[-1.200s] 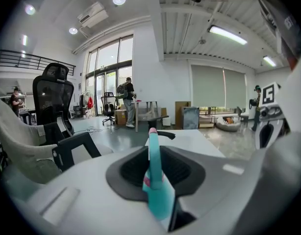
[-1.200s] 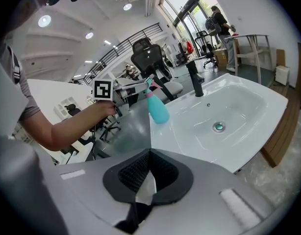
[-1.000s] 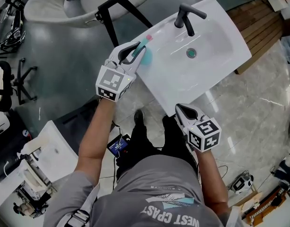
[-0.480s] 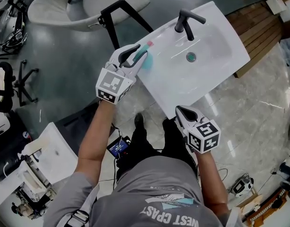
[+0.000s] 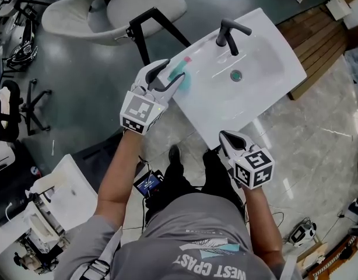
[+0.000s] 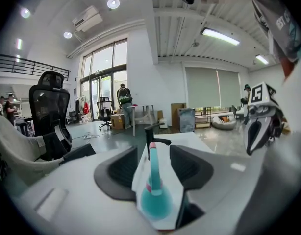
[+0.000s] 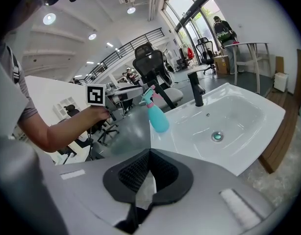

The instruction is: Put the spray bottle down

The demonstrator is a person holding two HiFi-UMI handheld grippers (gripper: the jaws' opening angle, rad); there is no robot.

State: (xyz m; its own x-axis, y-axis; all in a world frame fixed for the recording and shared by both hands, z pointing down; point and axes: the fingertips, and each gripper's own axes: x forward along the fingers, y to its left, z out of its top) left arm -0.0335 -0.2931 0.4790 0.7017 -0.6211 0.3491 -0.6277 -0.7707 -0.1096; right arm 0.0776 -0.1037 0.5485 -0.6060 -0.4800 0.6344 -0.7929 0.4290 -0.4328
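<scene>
White sink (image 5: 214,108): carries the bottle on its left rim, with the black faucet (image 5: 228,32) at the far side.
Left gripper (image 5: 173,72): jaws opening wide, pads clear of the bottle between them. It's the nearer hand by far.
Right gripper (image 5: 227,137): clenched, empty, well apart at the near corner.
Spray bottle (image 7: 158,117): teal, about upright, dead ahead of the left jaws. Backing straight out looks safest.

A teal plastic spray bottle (image 7: 158,117) stands upright on the left corner of the white ceramic washbasin (image 5: 205,109). It is between the opening jaws of the left claw (image 5: 174,72). The black metal tap (image 5: 228,32) stands on the basin's far rim, and the round drain (image 5: 236,75) lies in the bowl before it. The right claw (image 5: 224,136) hangs just beside the basin's near corner.
</scene>
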